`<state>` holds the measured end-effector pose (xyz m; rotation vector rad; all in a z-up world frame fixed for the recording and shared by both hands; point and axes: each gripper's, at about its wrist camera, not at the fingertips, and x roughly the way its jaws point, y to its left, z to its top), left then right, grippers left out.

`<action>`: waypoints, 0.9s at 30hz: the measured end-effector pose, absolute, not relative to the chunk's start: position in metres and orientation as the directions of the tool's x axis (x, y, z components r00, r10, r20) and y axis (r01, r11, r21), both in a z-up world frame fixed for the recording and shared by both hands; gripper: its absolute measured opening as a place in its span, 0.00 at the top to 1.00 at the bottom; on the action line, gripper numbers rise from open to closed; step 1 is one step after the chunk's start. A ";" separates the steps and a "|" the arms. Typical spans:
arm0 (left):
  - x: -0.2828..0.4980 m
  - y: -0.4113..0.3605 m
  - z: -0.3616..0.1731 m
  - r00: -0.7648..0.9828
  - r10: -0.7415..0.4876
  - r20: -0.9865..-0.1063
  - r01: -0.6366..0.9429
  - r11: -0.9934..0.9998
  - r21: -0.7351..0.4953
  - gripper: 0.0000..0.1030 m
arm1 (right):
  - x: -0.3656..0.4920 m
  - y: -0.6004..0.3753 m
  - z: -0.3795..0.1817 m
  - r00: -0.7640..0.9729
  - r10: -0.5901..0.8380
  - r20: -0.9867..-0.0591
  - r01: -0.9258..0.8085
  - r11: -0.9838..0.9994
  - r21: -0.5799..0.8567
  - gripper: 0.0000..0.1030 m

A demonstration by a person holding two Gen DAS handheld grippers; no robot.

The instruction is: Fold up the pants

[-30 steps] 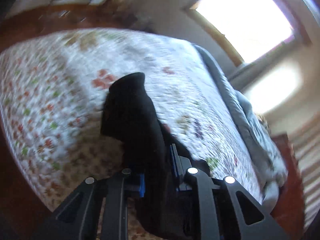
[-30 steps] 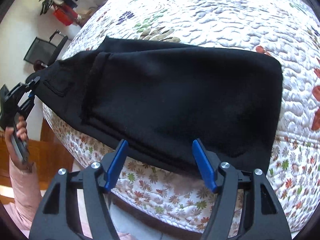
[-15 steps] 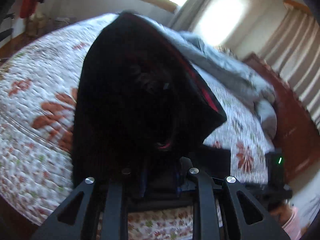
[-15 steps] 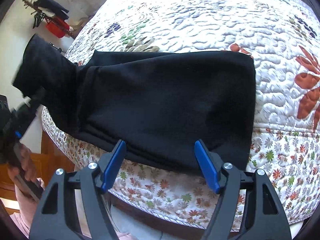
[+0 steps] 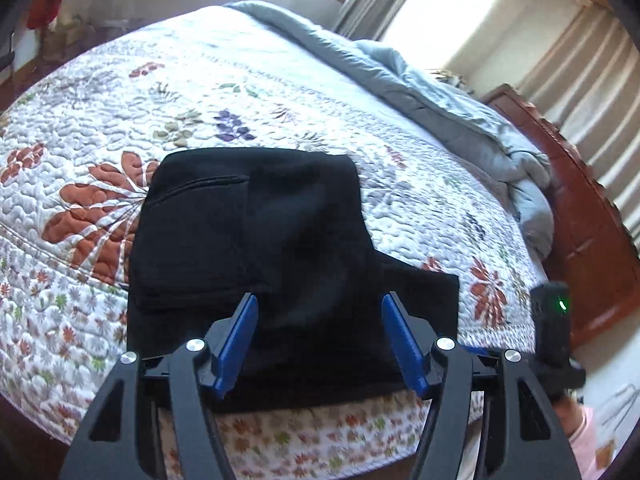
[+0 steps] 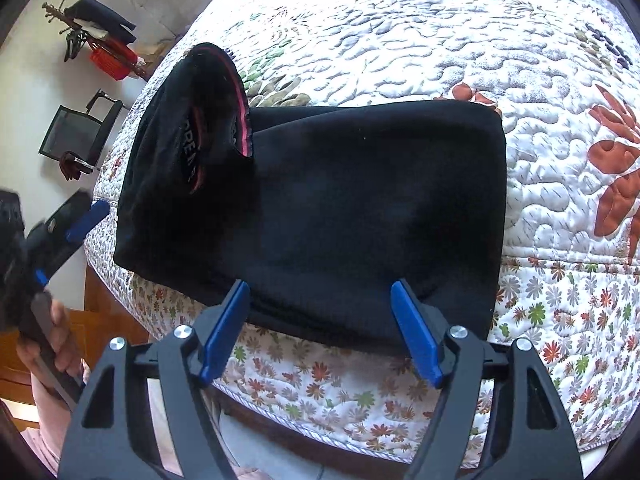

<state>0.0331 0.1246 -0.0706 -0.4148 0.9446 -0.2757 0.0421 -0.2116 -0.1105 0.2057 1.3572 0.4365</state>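
pants (image 5: 256, 248) lie folded on the floral quilt (image 5: 248, 80), left hand-held gripper (image 5: 318, 312) opening, right hand-held gripper (image 6: 320, 300) released.

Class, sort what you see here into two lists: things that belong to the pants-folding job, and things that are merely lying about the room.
Belongs to the job:
- black pants, partly folded on the quilt
- left gripper, jaws opening, nothing clamped
- right gripper, open
- floral quilt, the folding surface

Just lying about:
- grey-blue duvet
- office chair
- coat rack
- curtains
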 end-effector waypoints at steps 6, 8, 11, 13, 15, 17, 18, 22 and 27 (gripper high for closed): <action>0.060 0.102 -0.118 0.457 -0.358 -0.814 0.005 0.916 -0.401 0.33 | 0.043 -0.209 -0.113 0.136 0.406 -0.904 -0.189 0.906 0.379 0.29; 0.057 0.101 -0.116 0.463 -0.368 -0.806 0.009 0.911 -0.412 0.30 | 0.045 -0.204 -0.112 0.127 0.391 -0.912 -0.197 0.911 0.363 0.29; 0.049 0.119 -0.102 0.461 -0.427 -0.778 -0.040 0.866 -0.499 0.29 | 0.050 -0.197 -0.103 0.138 0.368 -0.920 -0.220 0.917 0.333 0.26; 0.048 0.133 -0.089 0.480 -0.403 -0.780 -0.088 0.862 -0.499 0.28 | 0.054 -0.189 -0.094 0.150 0.373 -0.916 -0.244 0.911 0.331 0.20; 0.043 0.152 -0.082 0.488 -0.363 -0.794 -0.132 0.869 -0.478 0.22 | 0.062 -0.176 -0.082 0.161 0.393 -0.905 -0.276 0.899 0.341 0.14; 0.042 0.167 -0.083 0.476 -0.320 -0.819 -0.174 0.879 -0.444 0.19 | 0.070 -0.162 -0.076 0.153 0.415 -0.897 -0.305 0.883 0.356 0.13; 0.042 0.174 -0.086 0.464 -0.292 -0.836 -0.198 0.886 -0.420 0.19 | 0.074 -0.155 -0.075 0.146 0.421 -0.895 -0.316 0.878 0.361 0.13; 0.042 0.194 -0.104 0.409 -0.271 -0.871 -0.255 0.883 -0.394 0.19 | 0.095 -0.131 -0.082 0.102 0.425 -0.899 -0.335 0.866 0.371 0.12; 0.036 0.204 -0.122 0.375 -0.298 -0.878 -0.268 0.872 -0.410 0.19 | 0.119 -0.115 -0.110 0.023 0.430 -0.903 -0.289 0.867 0.406 0.12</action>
